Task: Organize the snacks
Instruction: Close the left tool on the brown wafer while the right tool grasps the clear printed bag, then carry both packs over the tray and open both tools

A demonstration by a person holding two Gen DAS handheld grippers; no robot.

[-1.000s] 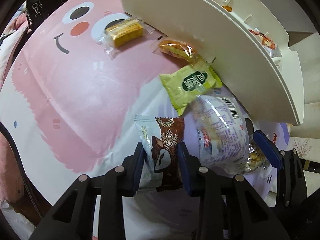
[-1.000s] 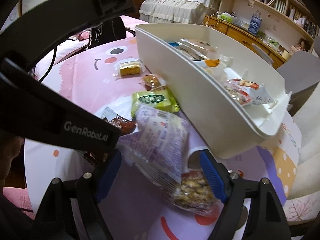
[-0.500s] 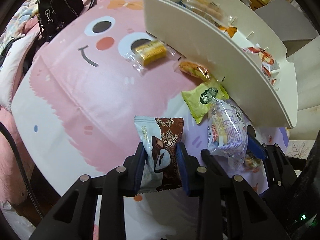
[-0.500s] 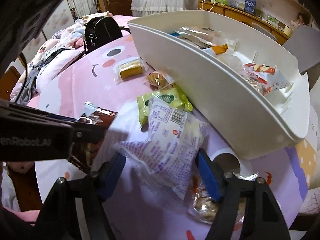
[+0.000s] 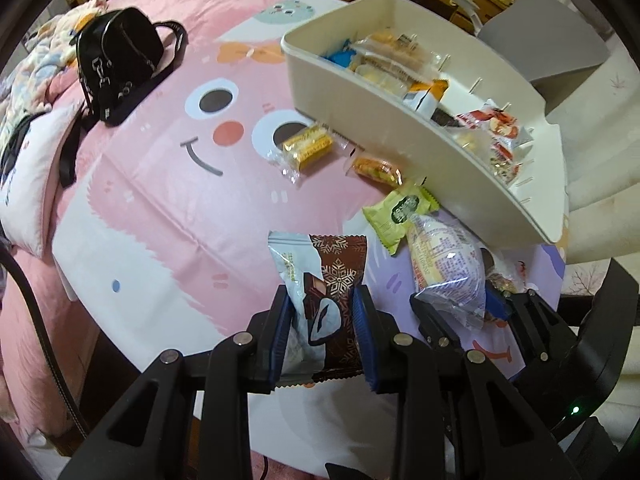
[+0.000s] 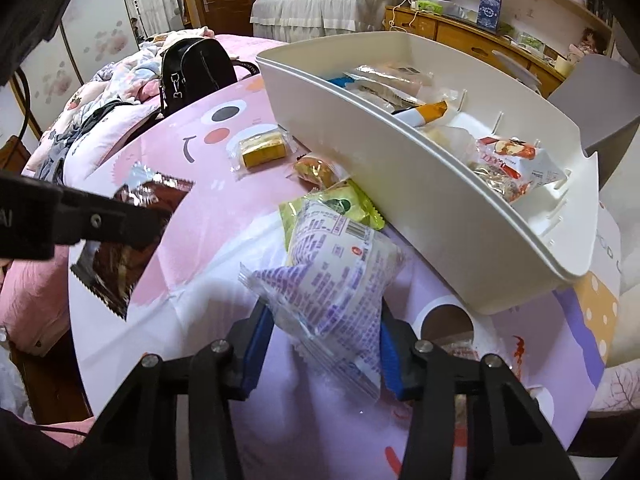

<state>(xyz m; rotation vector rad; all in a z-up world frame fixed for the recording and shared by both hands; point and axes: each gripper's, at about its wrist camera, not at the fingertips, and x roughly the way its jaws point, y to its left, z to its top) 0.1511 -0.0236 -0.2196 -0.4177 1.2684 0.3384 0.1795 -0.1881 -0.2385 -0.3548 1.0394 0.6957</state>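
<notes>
My left gripper (image 5: 322, 304) is shut on a brown and white chocolate snack packet (image 5: 336, 256), held up above the pink tablecloth. The same packet (image 6: 120, 248) hangs at the left of the right wrist view. My right gripper (image 6: 324, 320) has its jaws closing on a puffy white and purple packet (image 6: 340, 264), and the blue pads press on its sides. That packet (image 5: 444, 260) lies just in front of the long white divided tray (image 5: 360, 108), which holds several wrapped snacks. A green packet (image 6: 340, 204), an orange pastry (image 6: 316, 170) and a yellow cake (image 6: 264, 150) lie along the tray's wall (image 6: 400, 184).
A black handbag (image 5: 120, 56) sits at the table's far left edge beside bedding. A clear packet of nut snack (image 5: 500, 280) lies under the right gripper. A grey chair back (image 5: 552, 44) stands behind the tray. Bare tablecloth (image 5: 160, 208) stretches left of the snacks.
My left gripper has risen with the chocolate packet, so the table looks farther off. The right gripper's jaws have closed in on the white and purple packet.
</notes>
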